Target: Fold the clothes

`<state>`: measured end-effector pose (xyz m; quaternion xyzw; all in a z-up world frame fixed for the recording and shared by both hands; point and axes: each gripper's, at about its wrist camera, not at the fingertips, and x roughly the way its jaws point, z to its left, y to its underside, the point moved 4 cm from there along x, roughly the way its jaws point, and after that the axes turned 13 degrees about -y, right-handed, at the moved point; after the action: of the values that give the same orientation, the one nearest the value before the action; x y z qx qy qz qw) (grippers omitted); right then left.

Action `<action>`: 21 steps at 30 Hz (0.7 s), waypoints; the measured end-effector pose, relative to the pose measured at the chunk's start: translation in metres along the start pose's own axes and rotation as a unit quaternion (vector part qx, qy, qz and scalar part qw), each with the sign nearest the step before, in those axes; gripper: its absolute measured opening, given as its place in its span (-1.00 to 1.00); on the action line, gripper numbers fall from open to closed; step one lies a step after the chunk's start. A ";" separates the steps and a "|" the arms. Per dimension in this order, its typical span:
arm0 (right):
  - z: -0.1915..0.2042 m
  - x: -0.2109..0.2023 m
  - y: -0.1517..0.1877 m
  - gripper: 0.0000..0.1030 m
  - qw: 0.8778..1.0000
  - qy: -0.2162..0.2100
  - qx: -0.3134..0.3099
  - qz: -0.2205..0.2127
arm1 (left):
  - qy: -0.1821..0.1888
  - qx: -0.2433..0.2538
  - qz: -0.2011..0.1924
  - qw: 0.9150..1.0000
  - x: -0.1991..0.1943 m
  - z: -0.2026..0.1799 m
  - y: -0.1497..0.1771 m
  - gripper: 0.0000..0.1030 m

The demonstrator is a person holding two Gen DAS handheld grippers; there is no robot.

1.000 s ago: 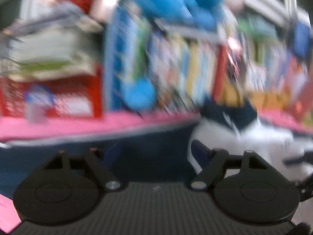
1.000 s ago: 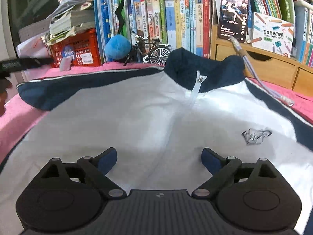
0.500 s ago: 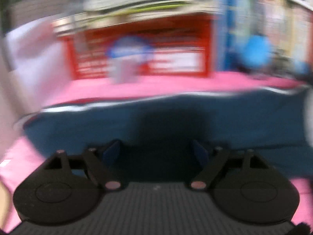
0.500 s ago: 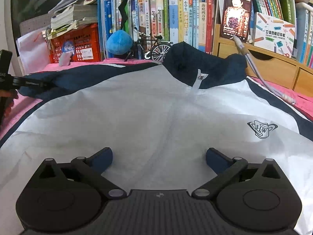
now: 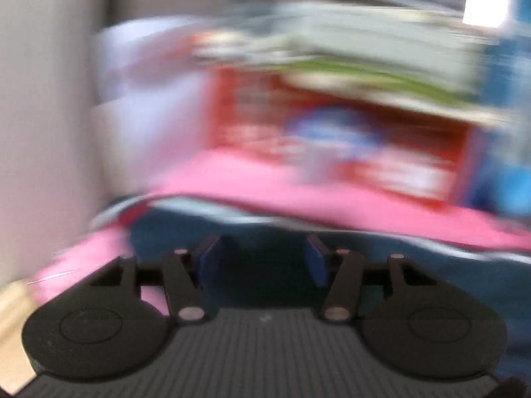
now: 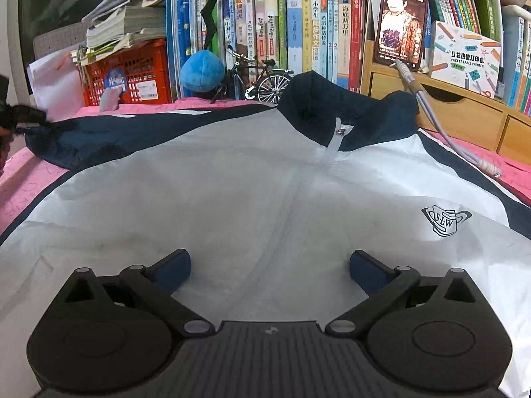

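Observation:
A white jacket (image 6: 265, 182) with navy collar and sleeves lies spread, front up and zipped, on the pink cover (image 6: 20, 182). My right gripper (image 6: 268, 265) stands open just above the white chest, nothing between its fingers. The navy left sleeve (image 6: 99, 139) stretches to the far left, where my left gripper (image 6: 23, 116) sits at its end. The left wrist view is blurred: my left gripper (image 5: 262, 262) has its jaws closing, with the navy sleeve (image 5: 265, 232) between and under them and a wide gap still showing.
Behind the jacket stand a red crate (image 6: 132, 76) under stacked papers, a blue plush ball (image 6: 202, 71), a model bicycle (image 6: 262, 79), rows of books and wooden drawers (image 6: 464, 116). A phone (image 6: 401, 23) leans there, its cable (image 6: 448, 132) trailing onto the jacket's right shoulder.
The left gripper has swung left along the navy sleeve to its end, and its jaws have narrowed. The right gripper's jaws widened a little; it has stayed over the chest.

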<state>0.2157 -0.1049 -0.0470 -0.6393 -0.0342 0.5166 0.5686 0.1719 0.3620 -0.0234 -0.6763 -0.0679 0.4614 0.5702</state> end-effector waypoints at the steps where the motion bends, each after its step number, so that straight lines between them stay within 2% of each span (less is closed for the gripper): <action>1: 0.000 0.000 0.000 1.00 1.000 0.000 0.000 0.000 | 0.036 0.015 -0.003 0.999 -0.011 -0.024 0.000 0.03; 3: 0.000 0.000 0.000 1.00 1.000 0.000 0.000 0.000 | 0.113 0.042 -0.007 0.993 -0.034 -0.070 0.002 0.04; 6: 0.001 0.000 -0.001 1.00 1.000 0.000 0.000 0.000 | 0.210 0.095 -0.003 0.973 -0.059 -0.139 0.015 0.08; 10: 0.001 0.000 -0.001 1.00 1.000 0.000 0.000 0.000 | 0.203 0.166 0.016 0.965 -0.051 -0.185 0.042 0.08; 13: 0.001 0.000 -0.001 1.00 1.000 0.000 0.000 0.000 | 0.155 0.133 0.049 0.978 -0.015 -0.155 0.047 0.07; 17: 0.001 0.000 -0.001 1.00 1.000 0.000 0.000 0.000 | 0.056 0.104 0.019 0.993 0.020 -0.082 0.032 0.14; 18: 0.001 0.000 -0.001 1.00 1.000 0.000 0.000 0.000 | 0.027 0.083 0.022 0.996 0.032 -0.059 0.025 0.24; 20: 0.001 0.000 -0.001 1.00 1.000 0.000 0.000 0.000 | -0.021 0.035 0.037 0.998 0.054 -0.015 0.013 0.24; 21: 0.001 0.000 -0.001 1.00 1.000 0.000 0.000 0.000 | -0.057 0.020 0.038 0.997 0.063 0.004 0.008 0.24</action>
<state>0.2157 -0.1042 -0.0463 -0.6392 -0.0341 0.5167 0.5685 0.2011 0.4011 -0.0644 -0.6392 -0.0650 0.5221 0.5610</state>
